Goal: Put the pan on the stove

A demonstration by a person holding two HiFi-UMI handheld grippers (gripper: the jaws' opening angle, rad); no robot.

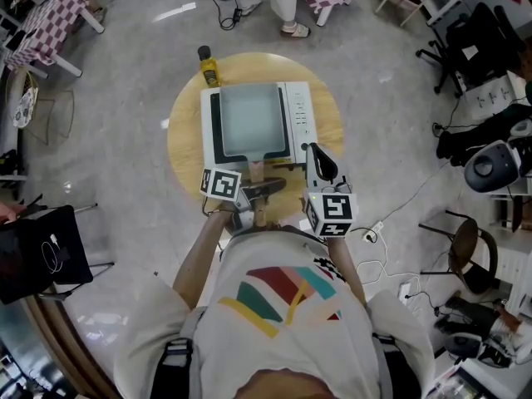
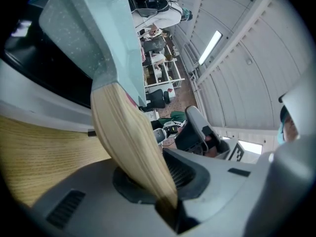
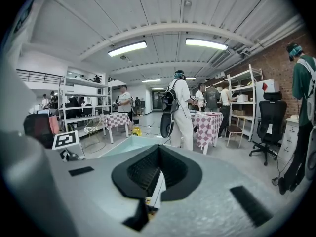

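A square pale-green pan (image 1: 249, 121) sits on the white stove (image 1: 299, 115) on a round wooden table (image 1: 187, 144). Its wooden handle (image 1: 258, 177) points toward me. My left gripper (image 1: 256, 193) is shut on that handle; in the left gripper view the handle (image 2: 126, 137) runs between the jaws of the left gripper (image 2: 145, 169) up to the pan (image 2: 89, 28). My right gripper (image 1: 316, 158) hovers over the stove's near right corner, beside the handle, shut with nothing in it. In the right gripper view the right gripper (image 3: 158, 157) points past the pan's rim (image 3: 129, 145).
A yellow oil bottle (image 1: 208, 66) stands at the table's far left edge. Checkered tables (image 1: 50, 23), chairs (image 1: 465, 248) and floor cables (image 1: 391, 264) ring the table. A person (image 3: 181, 110) stands beyond it, with others at shelves further back.
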